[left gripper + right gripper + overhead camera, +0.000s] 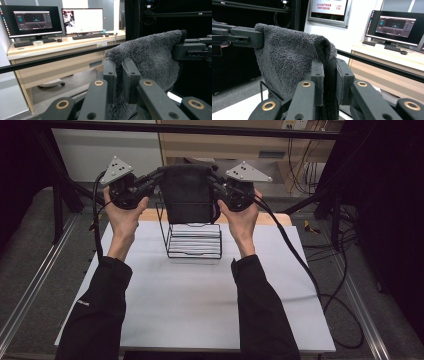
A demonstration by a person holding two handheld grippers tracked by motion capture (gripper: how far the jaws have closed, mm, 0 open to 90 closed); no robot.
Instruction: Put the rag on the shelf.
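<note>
dark towel point(187, 195) — stretched above wire rack point(194, 240), left gripper point(150, 181) and right gripper point(218, 182) clamping it.

The person wears black long sleeves; the left sleeve point(97, 312) carries a small white marking near the elbow, too small to read. Each hand holds a black claw. The left claw point(150, 179) and the right claw point(214, 181) each have a grey three-cornered plate on top with small dark dots. A black cable trails from each. In the claw views, the black jaw links show brass-coloured rings around the screws.
</note>
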